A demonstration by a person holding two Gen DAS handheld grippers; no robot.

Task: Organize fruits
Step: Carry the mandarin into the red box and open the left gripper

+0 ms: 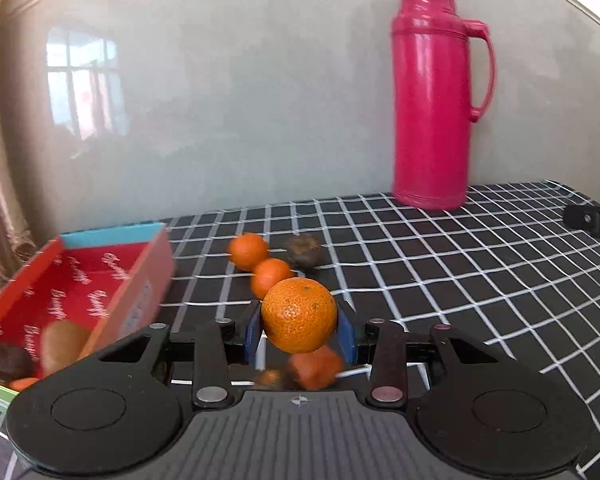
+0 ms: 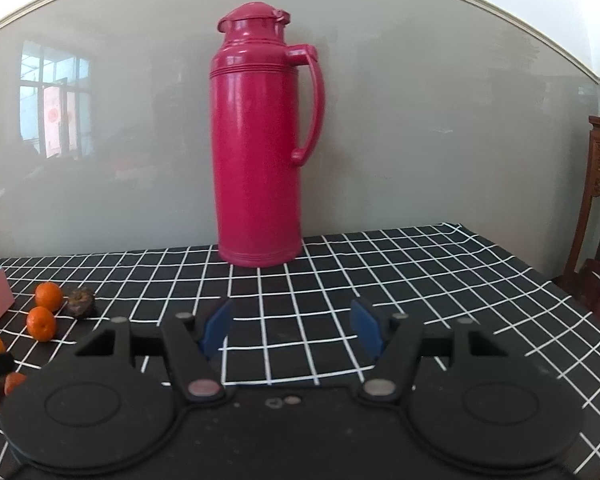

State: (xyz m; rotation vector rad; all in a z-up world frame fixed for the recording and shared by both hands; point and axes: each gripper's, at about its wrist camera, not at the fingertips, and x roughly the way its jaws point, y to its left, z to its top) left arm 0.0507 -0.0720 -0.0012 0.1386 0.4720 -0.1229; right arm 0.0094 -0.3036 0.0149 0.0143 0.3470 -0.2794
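Left tongs (image 1: pixel 300 330) pinching a mandarin (image 1: pixel 299 314), seemingly off the cloth; right tongs (image 2: pixel 292 330) spread.

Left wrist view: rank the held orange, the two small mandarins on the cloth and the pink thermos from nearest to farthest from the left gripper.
1. Held orange, between the left gripper pads.
2. Nearer mandarin, just behind it.
3. Farther mandarin, behind and slightly left.
4. Pink thermos, far right by the wall.
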